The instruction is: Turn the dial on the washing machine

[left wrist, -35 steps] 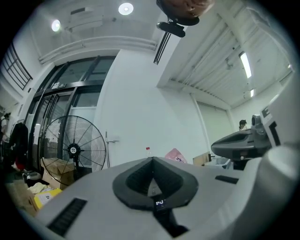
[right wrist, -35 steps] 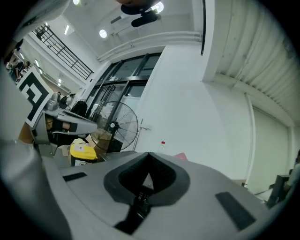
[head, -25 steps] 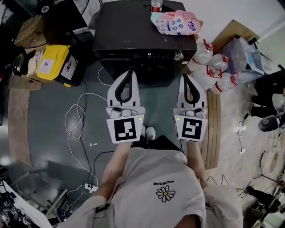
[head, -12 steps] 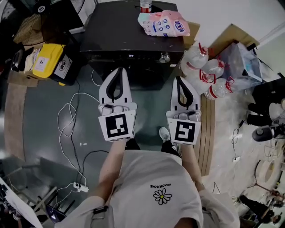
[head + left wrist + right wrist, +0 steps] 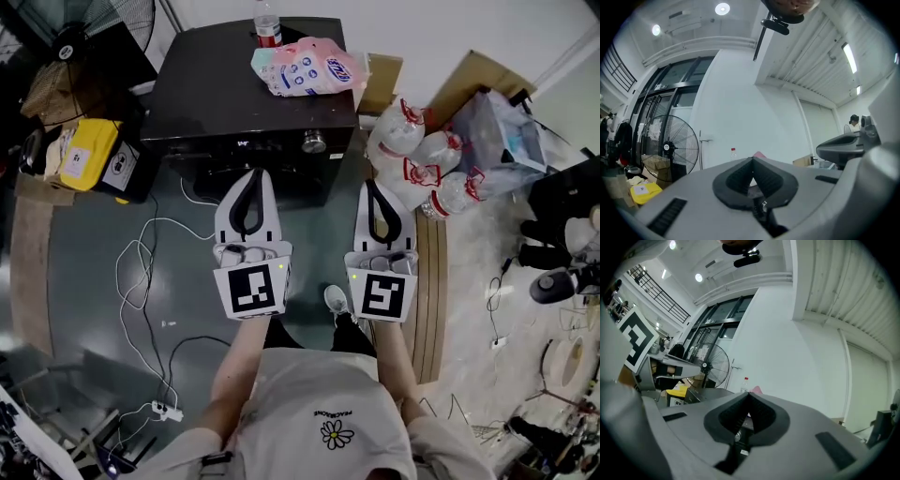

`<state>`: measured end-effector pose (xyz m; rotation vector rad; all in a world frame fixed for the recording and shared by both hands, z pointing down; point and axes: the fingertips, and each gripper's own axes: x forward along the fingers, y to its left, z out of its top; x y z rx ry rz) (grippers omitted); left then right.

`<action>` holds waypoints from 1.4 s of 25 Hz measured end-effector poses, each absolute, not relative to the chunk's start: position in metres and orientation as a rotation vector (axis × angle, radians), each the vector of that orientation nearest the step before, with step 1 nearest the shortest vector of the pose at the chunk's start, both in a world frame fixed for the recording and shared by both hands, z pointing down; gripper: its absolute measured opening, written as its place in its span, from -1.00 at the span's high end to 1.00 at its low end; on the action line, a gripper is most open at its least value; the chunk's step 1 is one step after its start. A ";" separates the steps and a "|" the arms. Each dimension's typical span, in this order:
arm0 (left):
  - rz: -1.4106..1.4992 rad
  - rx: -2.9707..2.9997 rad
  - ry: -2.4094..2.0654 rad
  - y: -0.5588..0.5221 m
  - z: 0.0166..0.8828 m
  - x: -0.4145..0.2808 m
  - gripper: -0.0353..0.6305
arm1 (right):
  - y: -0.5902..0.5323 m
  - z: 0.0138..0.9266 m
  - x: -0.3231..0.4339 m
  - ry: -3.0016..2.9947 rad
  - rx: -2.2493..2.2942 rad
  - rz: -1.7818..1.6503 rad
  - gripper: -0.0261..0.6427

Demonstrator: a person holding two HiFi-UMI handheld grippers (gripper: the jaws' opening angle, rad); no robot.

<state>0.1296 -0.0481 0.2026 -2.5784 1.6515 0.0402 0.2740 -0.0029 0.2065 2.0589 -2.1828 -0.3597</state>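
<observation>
– Where's the dial (image 5: 313, 142)?
– On the front panel of the black washing machine (image 5: 234, 94), toward its right end. It's ahead of both tongs and neither touches it.
– And the tongs?
– The left tongs (image 5: 252, 175) are clenched on nothing. The right tongs (image 5: 369, 186) are the same, tips pressed together, and both are held level, short of the machine.
– Anything on top?
– A bottle (image 5: 267, 28) and a pink pack (image 5: 305, 67), toward the back

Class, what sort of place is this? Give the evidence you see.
Likely a workshop or storage area, not a home laundry: the washing machine stands among shrink-wrapped water bottles, cardboard and a big pedestal fan.
</observation>
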 end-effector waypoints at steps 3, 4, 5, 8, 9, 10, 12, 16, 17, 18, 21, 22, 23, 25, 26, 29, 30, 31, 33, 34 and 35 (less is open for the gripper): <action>0.068 -2.570 1.646 -0.055 0.202 0.144 0.89 | -0.006 0.216 0.282 -2.192 2.052 -0.329 0.91; 0.071 -2.569 1.644 -0.059 0.202 0.149 0.90 | -0.009 0.220 0.284 -2.196 2.046 -0.322 0.91; 0.071 -2.569 1.635 -0.064 0.202 0.154 0.89 | -0.012 0.225 0.285 -2.202 2.038 -0.318 0.91; 0.075 -2.567 1.598 -0.084 0.207 0.172 0.81 | -0.030 0.242 0.289 -2.223 2.008 -0.324 0.91; 0.079 -2.568 1.594 -0.091 0.212 0.178 0.77 | -0.036 0.248 0.290 -2.229 2.005 -0.320 0.91; 0.080 -2.569 1.594 -0.097 0.218 0.184 0.72 | -0.041 0.256 0.292 -2.234 2.004 -0.315 0.91; 0.067 -2.567 1.592 -0.109 0.234 0.195 0.63 | -0.048 0.271 0.296 -2.240 2.006 -0.297 0.91; -0.026 -2.568 1.591 -0.126 0.284 0.218 0.38 | -0.054 0.317 0.314 -2.219 2.027 -0.207 0.91; -0.047 -2.575 1.607 -0.130 0.300 0.223 0.31 | -0.055 0.330 0.320 -2.209 2.023 -0.197 0.91; -0.058 -2.583 1.627 -0.135 0.314 0.227 0.25 | -0.057 0.341 0.326 -2.199 2.016 -0.204 0.91; -0.046 -2.600 1.693 -0.151 0.351 0.235 0.09 | -0.058 0.371 0.341 -2.170 1.991 -0.234 0.91; -0.040 -2.604 1.715 -0.156 0.363 0.238 0.04 | -0.057 0.380 0.345 -2.161 1.985 -0.227 0.91; -0.037 -2.608 1.737 -0.161 0.375 0.240 0.02 | -0.057 0.388 0.348 -2.153 1.983 -0.218 0.91; -0.035 -2.619 1.784 -0.170 0.398 0.243 -0.01 | -0.056 0.404 0.356 -2.138 1.985 -0.202 0.91; -0.034 -2.622 1.809 -0.173 0.408 0.244 -0.01 | -0.055 0.410 0.359 -2.131 1.989 -0.194 0.91; -0.029 -2.610 1.870 -0.184 0.431 0.245 -0.02 | -0.055 0.425 0.366 -2.120 1.991 -0.181 0.91; -0.031 -2.603 1.885 -0.188 0.437 0.246 -0.02 | -0.055 0.428 0.367 -2.120 1.986 -0.181 0.91; -0.033 -2.595 1.900 -0.191 0.442 0.247 -0.01 | -0.055 0.432 0.368 -2.121 1.979 -0.180 0.91; -0.034 -2.584 1.923 -0.197 0.450 0.248 -0.01 | -0.055 0.439 0.370 -2.120 1.967 -0.177 0.91; -0.031 -2.581 1.928 -0.199 0.453 0.249 -0.02 | -0.055 0.442 0.371 -2.119 1.963 -0.174 0.91; -0.028 -2.580 1.928 -0.200 0.454 0.251 -0.01 | -0.055 0.446 0.372 -2.118 1.960 -0.169 0.91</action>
